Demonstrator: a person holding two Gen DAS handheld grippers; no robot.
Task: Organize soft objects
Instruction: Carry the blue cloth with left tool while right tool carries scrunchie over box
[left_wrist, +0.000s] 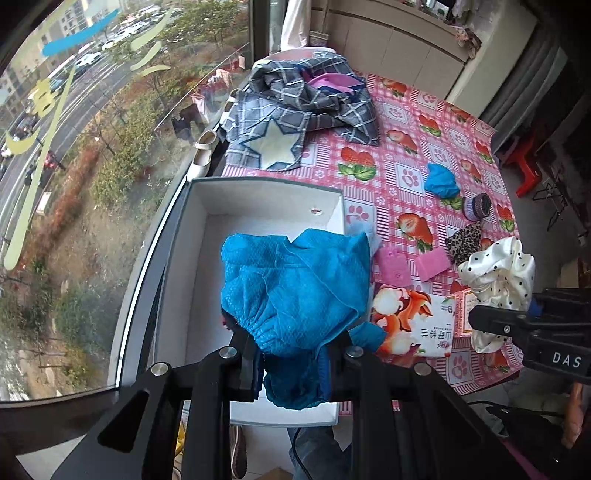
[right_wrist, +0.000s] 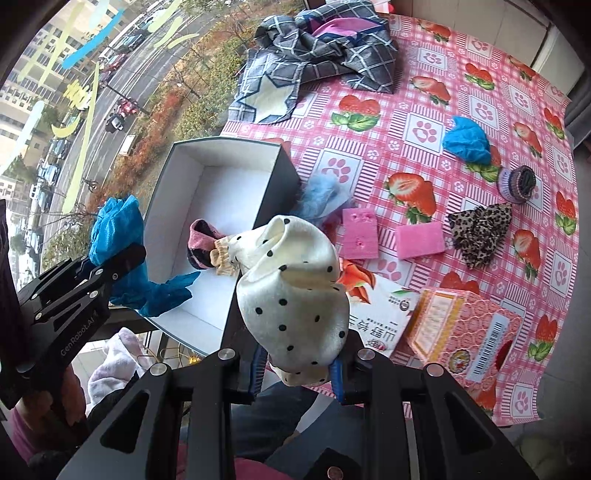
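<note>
My left gripper (left_wrist: 295, 354) is shut on a blue mesh cloth (left_wrist: 295, 288) and holds it over the open white-lined box (left_wrist: 207, 199). In the right wrist view the same cloth (right_wrist: 114, 225) hangs at the box's (right_wrist: 221, 147) left side. My right gripper (right_wrist: 299, 363) is shut on a white polka-dot scrunchie (right_wrist: 295, 295), held above the box's near right corner; it also shows in the left wrist view (left_wrist: 498, 273). A pink-and-beige sock (right_wrist: 210, 243) lies inside the box.
On the pink strawberry tablecloth (right_wrist: 424, 96) lie a plaid garment (right_wrist: 321, 55), another blue cloth (right_wrist: 467, 140), a leopard scrunchie (right_wrist: 480, 229), a purple roll (right_wrist: 515, 182), two pink sponges (right_wrist: 419, 238), a light blue fluff (right_wrist: 321, 195), a tissue pack (right_wrist: 384, 321) and a pink carton (right_wrist: 465, 339). A window is left.
</note>
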